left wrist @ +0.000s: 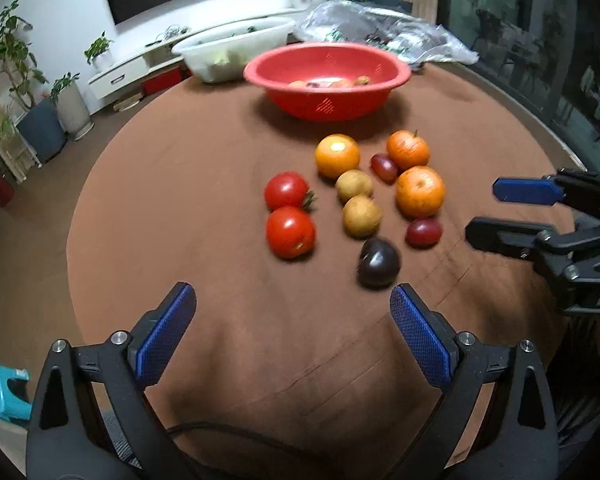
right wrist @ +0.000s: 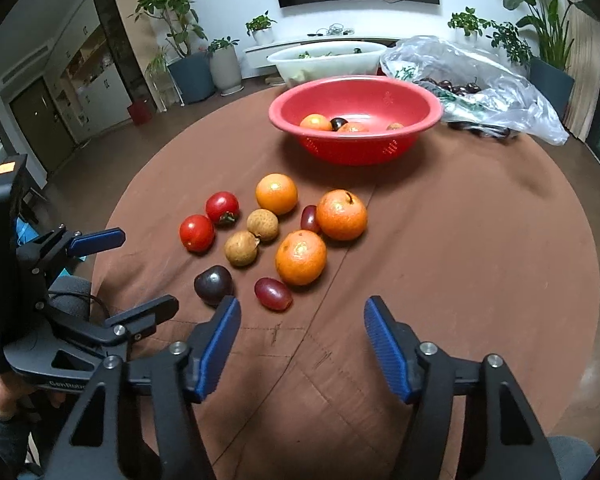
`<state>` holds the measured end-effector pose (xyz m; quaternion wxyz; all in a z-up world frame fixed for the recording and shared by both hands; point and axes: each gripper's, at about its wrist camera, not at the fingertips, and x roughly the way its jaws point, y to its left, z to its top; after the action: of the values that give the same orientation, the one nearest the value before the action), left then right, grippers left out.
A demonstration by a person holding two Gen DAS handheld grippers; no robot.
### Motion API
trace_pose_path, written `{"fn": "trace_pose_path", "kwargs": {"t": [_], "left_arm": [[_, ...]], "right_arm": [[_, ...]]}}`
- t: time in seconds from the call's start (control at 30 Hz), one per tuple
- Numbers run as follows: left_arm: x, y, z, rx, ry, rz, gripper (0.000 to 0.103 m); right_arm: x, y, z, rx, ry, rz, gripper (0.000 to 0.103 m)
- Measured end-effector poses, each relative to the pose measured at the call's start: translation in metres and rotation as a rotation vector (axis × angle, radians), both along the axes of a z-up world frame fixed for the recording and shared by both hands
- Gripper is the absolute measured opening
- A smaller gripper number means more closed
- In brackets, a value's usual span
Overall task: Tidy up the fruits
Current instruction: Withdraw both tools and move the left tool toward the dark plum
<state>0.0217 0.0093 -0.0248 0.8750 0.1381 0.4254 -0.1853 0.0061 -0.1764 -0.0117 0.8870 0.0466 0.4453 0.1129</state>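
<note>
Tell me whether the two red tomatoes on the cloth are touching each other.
Cannot tell. In the left wrist view the far tomato and near tomato overlap with no gap; in the right wrist view a thin dark line between them may be shadow.

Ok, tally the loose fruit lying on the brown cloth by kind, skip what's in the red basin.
Oranges: 3
Tomatoes: 2
Tan longans: 2
Red grapes: 2
Dark plum: 1
Total: 10

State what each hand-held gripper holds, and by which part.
Nothing is held. The left hand-held gripper and right hand-held gripper are both open above the brown tablecloth.
</note>
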Motion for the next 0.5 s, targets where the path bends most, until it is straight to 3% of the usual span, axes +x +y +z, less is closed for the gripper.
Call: {"fn": "trace_pose_path", "kwargs": {"t": [0.23, 0.4, 0.5], "left_arm": [[0.018, -0.028, -0.004, -0.006, 0.022, -0.049, 0.096], [0.03, -0.04, -0.011, 0.003, 0.065, -0.076, 0.07], [0.033, -0.046, -0.013, 0.007, 0.066, -0.085, 0.07]], "right_arm": [[-0.008, -0.01, -0.001, 0.007, 0.001, -0.032, 0.065], [-0.009, -0.013, -0.004, 0.018, 0.006, -0.033, 0.063], [-0.009, -0.013, -0.005, 0.022, 0.007, -0.03, 0.063]]}}
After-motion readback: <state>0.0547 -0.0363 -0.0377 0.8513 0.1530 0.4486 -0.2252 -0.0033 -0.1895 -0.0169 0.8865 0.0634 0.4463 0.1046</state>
